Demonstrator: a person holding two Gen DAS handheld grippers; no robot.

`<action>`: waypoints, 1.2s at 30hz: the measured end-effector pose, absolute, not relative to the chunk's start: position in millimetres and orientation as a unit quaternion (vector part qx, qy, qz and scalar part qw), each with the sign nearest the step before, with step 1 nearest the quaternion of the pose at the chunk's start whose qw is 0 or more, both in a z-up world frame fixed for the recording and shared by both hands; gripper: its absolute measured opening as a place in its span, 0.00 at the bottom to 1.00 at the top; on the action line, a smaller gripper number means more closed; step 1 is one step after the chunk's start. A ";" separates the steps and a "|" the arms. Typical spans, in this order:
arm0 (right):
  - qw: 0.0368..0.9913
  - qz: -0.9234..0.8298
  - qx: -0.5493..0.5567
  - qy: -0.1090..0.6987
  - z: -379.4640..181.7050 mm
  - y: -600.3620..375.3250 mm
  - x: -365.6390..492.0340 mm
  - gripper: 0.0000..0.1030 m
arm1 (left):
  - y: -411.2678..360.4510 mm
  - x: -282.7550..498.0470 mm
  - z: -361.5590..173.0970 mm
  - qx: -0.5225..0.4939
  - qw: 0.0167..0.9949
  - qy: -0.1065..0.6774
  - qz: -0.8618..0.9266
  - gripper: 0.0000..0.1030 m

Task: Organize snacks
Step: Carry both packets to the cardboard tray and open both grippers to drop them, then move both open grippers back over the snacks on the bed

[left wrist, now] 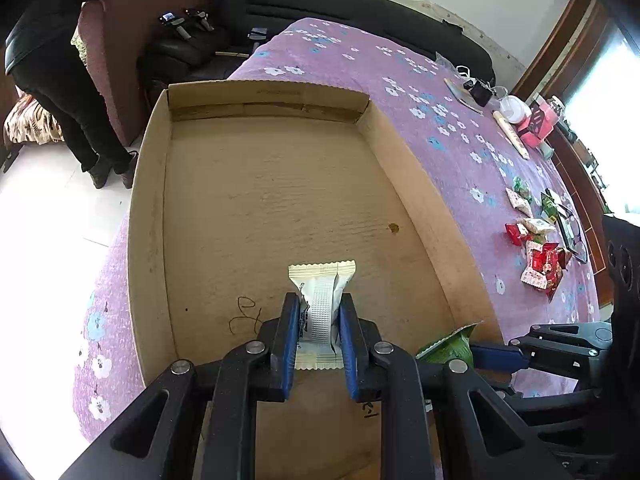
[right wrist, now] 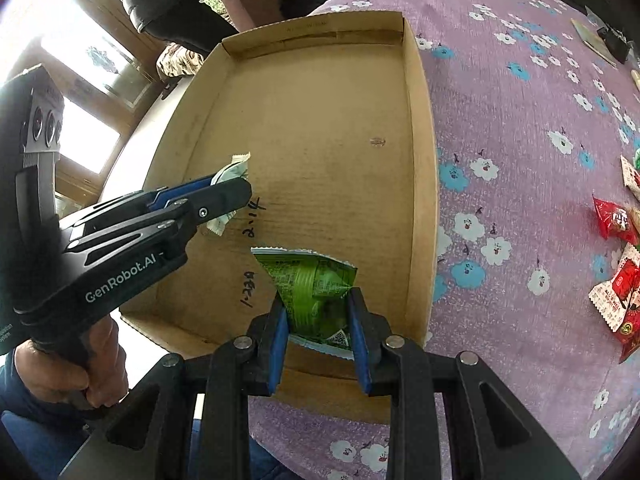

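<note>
Two snacks hang over the shallow brown cardboard tray (left wrist: 264, 200): left gripper (left wrist: 319, 312) clamped on a white crinkle-edged packet (left wrist: 322, 300), right gripper (right wrist: 320, 316) clamped on a green foil packet (right wrist: 312, 284). Tray bare; red and pale wrapped snacks (left wrist: 538, 248) wait far right on the purple cloth.

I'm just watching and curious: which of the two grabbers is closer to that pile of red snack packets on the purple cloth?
The right one. The right gripper, clamped on a green packet, sits by the box wall facing the red packets. The left gripper, holding a white packet, is farther inside.
</note>
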State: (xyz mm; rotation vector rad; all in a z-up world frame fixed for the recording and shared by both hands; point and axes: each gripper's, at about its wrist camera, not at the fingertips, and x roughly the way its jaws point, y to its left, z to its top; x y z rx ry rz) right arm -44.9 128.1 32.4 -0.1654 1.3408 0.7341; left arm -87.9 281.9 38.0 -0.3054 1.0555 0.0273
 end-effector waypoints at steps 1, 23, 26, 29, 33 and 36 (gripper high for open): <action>0.718 0.332 -0.076 0.607 31.8 129.8 -45.1 0.27 | 282.5 -87.4 37.6 -0.145 0.852 0.502 0.012 0.19; 0.735 0.347 -0.078 0.578 44.0 125.4 -47.8 0.27 | 283.2 -86.0 39.8 -0.161 0.856 0.491 0.018 0.32; 0.745 0.352 -0.066 0.562 54.5 113.1 -43.4 0.27 | 277.3 -86.5 46.7 -0.158 0.860 0.484 0.025 0.32; 0.754 0.356 -0.058 0.549 61.2 100.8 -41.6 0.27 | 269.8 -85.9 54.2 -0.152 0.865 0.477 0.033 0.32; 0.767 0.344 -0.034 0.540 65.6 72.0 -38.7 0.27 | 255.0 -85.5 63.9 -0.145 0.872 0.465 0.040 0.32; 0.784 0.321 -0.005 0.531 70.8 40.1 -29.6 0.27 | 241.6 -83.2 70.9 -0.141 0.877 0.458 0.042 0.32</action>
